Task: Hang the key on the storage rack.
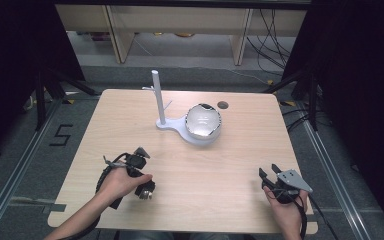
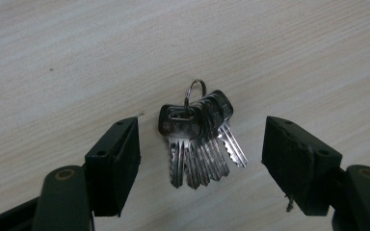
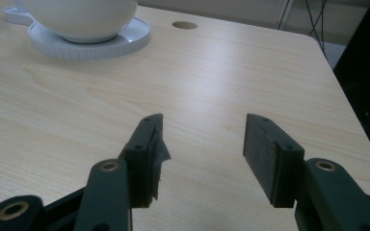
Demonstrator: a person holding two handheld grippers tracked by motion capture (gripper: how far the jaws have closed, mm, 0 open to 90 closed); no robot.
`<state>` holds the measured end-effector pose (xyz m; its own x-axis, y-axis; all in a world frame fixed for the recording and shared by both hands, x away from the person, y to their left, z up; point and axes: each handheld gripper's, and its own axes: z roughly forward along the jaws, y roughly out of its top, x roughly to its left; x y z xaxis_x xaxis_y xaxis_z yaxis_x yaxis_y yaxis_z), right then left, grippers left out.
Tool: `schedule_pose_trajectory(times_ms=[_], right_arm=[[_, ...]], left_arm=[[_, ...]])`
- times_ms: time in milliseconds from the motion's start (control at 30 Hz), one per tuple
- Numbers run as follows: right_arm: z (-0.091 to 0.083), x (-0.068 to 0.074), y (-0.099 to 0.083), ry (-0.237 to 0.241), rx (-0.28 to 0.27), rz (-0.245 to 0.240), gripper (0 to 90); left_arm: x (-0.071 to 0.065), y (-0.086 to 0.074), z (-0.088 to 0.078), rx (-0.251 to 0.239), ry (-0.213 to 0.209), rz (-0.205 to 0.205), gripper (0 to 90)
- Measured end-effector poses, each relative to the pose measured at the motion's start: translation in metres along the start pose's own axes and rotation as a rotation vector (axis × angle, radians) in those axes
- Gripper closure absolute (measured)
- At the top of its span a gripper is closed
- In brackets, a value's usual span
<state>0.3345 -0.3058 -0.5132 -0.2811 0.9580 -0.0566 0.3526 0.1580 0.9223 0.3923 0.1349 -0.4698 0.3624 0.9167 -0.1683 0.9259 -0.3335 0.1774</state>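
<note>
The left tongs stood spread wide over the tabletop, gripping nothing, and a bunch of keys lay flat on the wood between the two jaws, clear of both, with bare wood on either side of it. The key ring pointed away from the tongs and the blades fanned back toward them. From above, the left tongs sat near the front left of the tabletop, the left hand wrapped round them.

The right tongs were also parted, with nothing between the jaws, just plain wood. They sat close to the front right corner, the right hand almost at the front edge, and the right edge lay near.

Between the two hands ran a broad open stretch of wood. Farther back stood a white stand with an upright post and a white bowl on its round base, and behind that a small round hole near the far edge.
</note>
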Motion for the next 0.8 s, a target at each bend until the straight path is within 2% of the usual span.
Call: schedule_pose_trajectory(times_ms=[100, 133, 167, 200, 300, 333, 367, 467, 500, 533, 567, 600, 633, 733, 767, 800], right_arm=[[-0.001, 0.0, 0.0, 0.001, 0.0, -0.006, 49.7], [-0.001, 0.0, 0.0, 0.009, 0.008, 0.012, 49.7], [-0.001, 0.0, 0.0, 0.006, 0.007, 0.013, 49.7], [-0.001, 0.0, 0.0, 0.005, 0.005, 0.011, 49.7], [-0.001, 0.0, 0.0, 0.005, 0.005, 0.001, 49.8], [-0.001, 0.002, 0.0, 0.003, 0.011, 0.017, 49.8], [-0.001, 0.002, 0.0, 0.002, 0.013, 0.012, 49.8], [-0.002, 0.004, 0.0, -0.001, 0.022, 0.03, 49.8], [-0.001, 0.002, 0.0, 0.004, 0.015, 0.013, 49.8], [-0.002, 0.003, 0.0, -0.003, 0.024, 0.036, 49.8], [-0.002, 0.003, 0.0, -0.003, 0.024, 0.036, 49.8], [-0.001, 0.0, 0.0, 0.009, 0.009, 0.005, 49.8], [-0.001, 0.0, 0.0, 0.008, 0.006, 0.0, 49.8], [-0.001, 0.0, 0.0, 0.013, 0.007, -0.001, 49.8], [-0.001, 0.001, 0.0, 0.018, 0.011, 0.011, 49.8], [-0.001, 0.001, 0.0, 0.018, 0.011, 0.01, 49.8]], left_arm=[[-0.003, 0.003, 0.004, 0.022, 0.008, 0.007, 27.6], [-0.005, 0.004, 0.006, 0.028, 0.02, 0.008, 27.6], [-0.007, 0.004, 0.009, 0.027, 0.032, 0.01, 27.6], [-0.007, 0.005, 0.01, 0.046, 0.039, 0.017, 27.6], [-0.01, 0.004, 0.015, 0.035, 0.079, 0.024, 27.9], [-0.01, 0.005, 0.015, 0.056, 0.071, 0.026, 28.0], [-0.01, 0.004, 0.016, 0.06, 0.074, 0.03, 28.0], [-0.011, 0.005, 0.017, 0.059, 0.085, 0.037, 29.1], [-0.012, 0.006, 0.017, 0.06, 0.092, 0.037, 29.4], [-0.012, 0.006, 0.018, 0.049, 0.102, 0.043, 29.8], [-0.012, 0.006, 0.018, 0.049, 0.102, 0.043, 30.9], [-0.013, 0.006, 0.018, 0.053, 0.111, 0.051, 31.8], [-0.014, 0.006, 0.018, 0.05, 0.13, 0.064, 33.0], [-0.016, 0.004, 0.018, 0.041, 0.131, 0.079, 35.4], [-0.017, 0.005, 0.016, 0.068, 0.127, 0.082, 36.7], [-0.016, 0.004, 0.016, 0.066, 0.128, 0.097, 38.7]])
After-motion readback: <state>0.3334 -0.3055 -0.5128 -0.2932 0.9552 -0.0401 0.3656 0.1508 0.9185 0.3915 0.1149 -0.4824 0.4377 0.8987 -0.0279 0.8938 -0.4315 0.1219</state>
